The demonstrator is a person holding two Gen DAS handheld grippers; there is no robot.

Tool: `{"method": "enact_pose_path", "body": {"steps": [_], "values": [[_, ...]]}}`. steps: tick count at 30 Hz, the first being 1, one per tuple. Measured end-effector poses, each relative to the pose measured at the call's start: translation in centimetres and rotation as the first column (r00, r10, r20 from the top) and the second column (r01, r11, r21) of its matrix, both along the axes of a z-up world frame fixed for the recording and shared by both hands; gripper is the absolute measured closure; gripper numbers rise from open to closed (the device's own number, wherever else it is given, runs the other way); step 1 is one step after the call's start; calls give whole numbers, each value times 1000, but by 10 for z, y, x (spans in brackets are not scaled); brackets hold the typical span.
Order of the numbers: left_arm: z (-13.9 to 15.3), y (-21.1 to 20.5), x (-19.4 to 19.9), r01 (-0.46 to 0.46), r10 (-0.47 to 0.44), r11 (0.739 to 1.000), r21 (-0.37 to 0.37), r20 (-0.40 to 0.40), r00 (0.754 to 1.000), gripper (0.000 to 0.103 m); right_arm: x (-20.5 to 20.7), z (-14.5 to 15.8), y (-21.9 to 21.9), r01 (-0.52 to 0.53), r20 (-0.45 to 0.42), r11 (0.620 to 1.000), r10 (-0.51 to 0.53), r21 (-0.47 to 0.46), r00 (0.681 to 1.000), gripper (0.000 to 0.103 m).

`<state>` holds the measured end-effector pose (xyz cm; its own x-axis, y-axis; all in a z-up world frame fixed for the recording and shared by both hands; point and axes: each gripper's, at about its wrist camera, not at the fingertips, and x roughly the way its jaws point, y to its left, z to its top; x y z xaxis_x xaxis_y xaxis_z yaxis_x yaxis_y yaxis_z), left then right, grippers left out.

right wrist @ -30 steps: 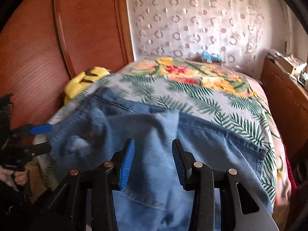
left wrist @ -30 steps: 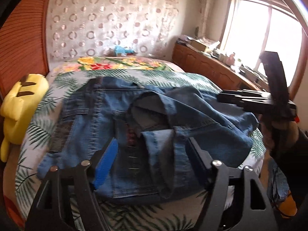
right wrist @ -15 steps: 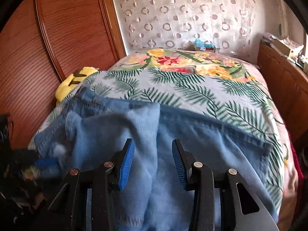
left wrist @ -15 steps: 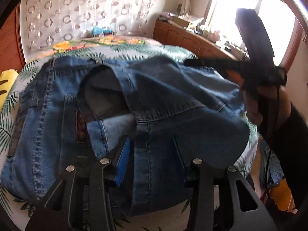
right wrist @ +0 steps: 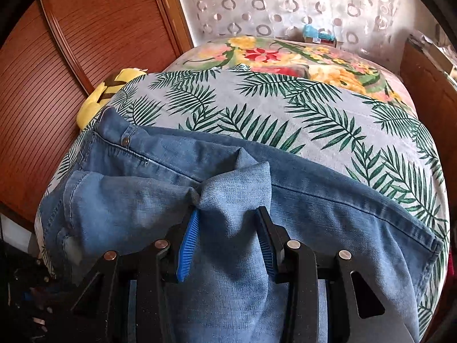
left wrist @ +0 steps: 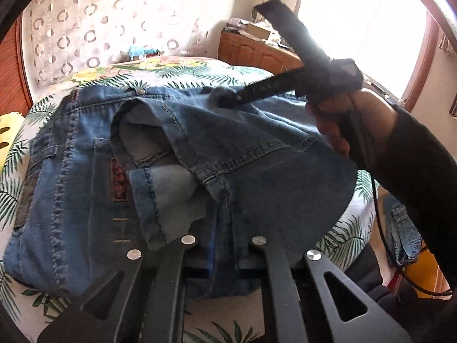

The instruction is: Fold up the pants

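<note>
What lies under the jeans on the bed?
Under the jeans a palm-leaf sheet shows around their edges, over a floral cover farther back. Anything directly beneath the denim is covered.

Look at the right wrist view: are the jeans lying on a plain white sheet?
No, the jeans lie on a palm-leaf printed bedspread.

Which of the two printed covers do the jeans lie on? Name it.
The grey palm-leaf cover, nearer the camera; the jeans stop short of the floral one beyond.
</note>
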<state>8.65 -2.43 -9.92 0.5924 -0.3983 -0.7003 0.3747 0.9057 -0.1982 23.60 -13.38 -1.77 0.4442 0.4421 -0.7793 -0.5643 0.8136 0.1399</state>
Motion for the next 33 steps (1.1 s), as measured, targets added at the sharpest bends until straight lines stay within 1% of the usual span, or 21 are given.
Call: {"method": "enact_pose_path", "body": {"steps": [2,3,7,11,12,13,16,18,20,21,23,24,25,28,30,33], "values": [[11,8,-8,-10,10,1000,-23,26,1000,95,-5,3,4,-17,31,1000,17,1,999,94],[15,14,-10,-14,14,1000,-27,36,999,95,-6,7,4,-21,51,1000,20,6,998,96],[47,34,-28,-36,40,999,-39,109,993,96,-23,33,-2,-41,150,994,25,100,988,97],[82,56,-36,-73,73,997,-7,185,980,96,-36,61,-2,-49,240,981,3,186,971,97],[86,61,-33,-83,82,997,-2,197,977,96,-41,65,-7,-49,260,976,-7,211,966,97],[97,69,-34,-100,95,995,11,219,971,97,-43,69,-9,-53,274,971,-14,235,962,97],[119,89,-37,-153,138,988,35,275,952,97,-45,76,-9,-53,312,952,-45,301,949,97],[126,103,-35,-187,162,981,57,301,940,97,-46,68,-5,-49,317,947,-57,319,947,97],[123,117,-32,-208,178,975,77,287,941,97,-40,57,2,-50,296,947,-48,317,954,97],[115,125,-30,-224,193,970,90,268,944,97,-38,50,6,-46,279,952,-43,303,959,97],[95,135,-22,-242,215,965,101,220,951,97,-38,36,16,-52,244,967,-11,250,970,96],[81,138,-18,-248,226,963,100,194,955,97,-39,30,20,-56,236,974,2,222,972,93],[72,140,-17,-251,232,963,99,174,957,97,-40,24,22,-58,240,981,12,186,971,91],[50,145,-25,-259,247,962,91,126,961,97,-46,10,19,-66,246,991,35,117,969,76],[44,141,-31,-259,249,962,85,108,962,97,-49,5,13,-65,260,994,41,84,965,59],[33,142,-34,-266,260,961,78,80,962,97,-59,1,-2,-73,267,995,52,68,962,56]]}}
